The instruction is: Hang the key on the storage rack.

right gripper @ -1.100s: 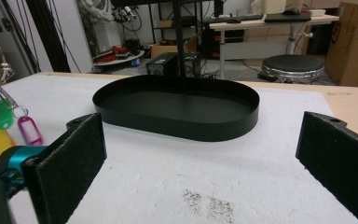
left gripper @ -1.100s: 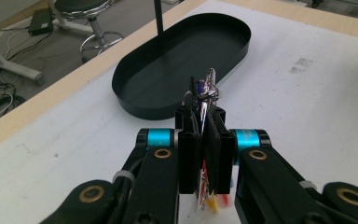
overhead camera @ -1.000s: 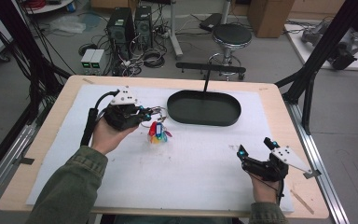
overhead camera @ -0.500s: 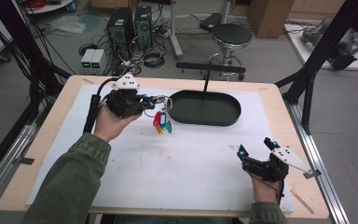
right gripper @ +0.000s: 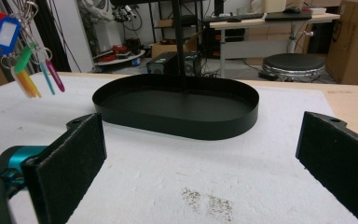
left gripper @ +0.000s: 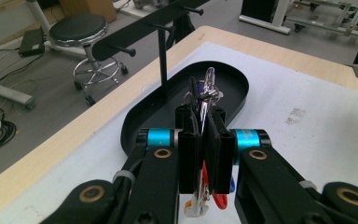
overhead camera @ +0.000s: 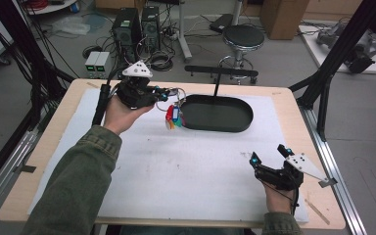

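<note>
A bunch of keys with coloured tags (overhead camera: 173,117) hangs from my left gripper (overhead camera: 168,93), which is shut on its ring just left of the black oval tray (overhead camera: 215,128). In the left gripper view the closed gripper (left gripper: 204,122) pinches the key ring (left gripper: 208,88), with the tray (left gripper: 135,127) and its upright post (left gripper: 163,60) beyond. My right gripper (overhead camera: 268,153) rests open near the table's front right corner. In the right gripper view the jaws of that gripper (right gripper: 205,154) stand wide with nothing between them, and the tagged keys (right gripper: 9,36) dangle at the upper left.
A black post (overhead camera: 217,84) rises from the tray and carries a crossbar with pegs (overhead camera: 220,72). A white mat (overhead camera: 186,176) covers the wooden table. A stool (overhead camera: 244,36), computers and cables stand on the floor behind.
My left gripper has lifted the key bunch off the mat and carried it up and away, closer to the tray's left end. The right gripper has kept still.
</note>
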Action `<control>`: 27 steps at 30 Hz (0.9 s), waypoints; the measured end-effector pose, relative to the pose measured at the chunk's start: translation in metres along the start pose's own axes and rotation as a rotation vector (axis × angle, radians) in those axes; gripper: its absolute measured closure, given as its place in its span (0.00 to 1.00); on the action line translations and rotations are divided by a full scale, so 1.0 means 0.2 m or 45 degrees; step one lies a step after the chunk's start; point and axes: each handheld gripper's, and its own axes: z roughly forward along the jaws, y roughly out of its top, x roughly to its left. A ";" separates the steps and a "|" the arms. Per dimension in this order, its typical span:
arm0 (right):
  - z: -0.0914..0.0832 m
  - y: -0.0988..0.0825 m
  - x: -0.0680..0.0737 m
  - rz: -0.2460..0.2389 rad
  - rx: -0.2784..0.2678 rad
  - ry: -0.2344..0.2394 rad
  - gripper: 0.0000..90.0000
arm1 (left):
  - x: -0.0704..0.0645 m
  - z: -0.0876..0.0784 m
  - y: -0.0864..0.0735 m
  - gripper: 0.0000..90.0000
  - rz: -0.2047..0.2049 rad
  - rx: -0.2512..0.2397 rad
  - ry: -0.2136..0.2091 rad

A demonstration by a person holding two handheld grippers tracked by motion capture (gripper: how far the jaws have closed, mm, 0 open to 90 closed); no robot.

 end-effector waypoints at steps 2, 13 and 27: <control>0.00 0.00 0.00 0.004 0.000 0.000 0.01 | 0.01 0.01 0.02 0.94 0.003 0.001 0.000; 0.00 0.00 -0.01 0.011 0.000 0.003 0.01 | 0.04 0.08 0.02 0.94 -0.025 -0.011 0.009; 0.00 -0.01 -0.01 0.014 0.007 0.007 0.01 | 0.14 0.17 -0.02 0.94 -0.090 0.004 0.042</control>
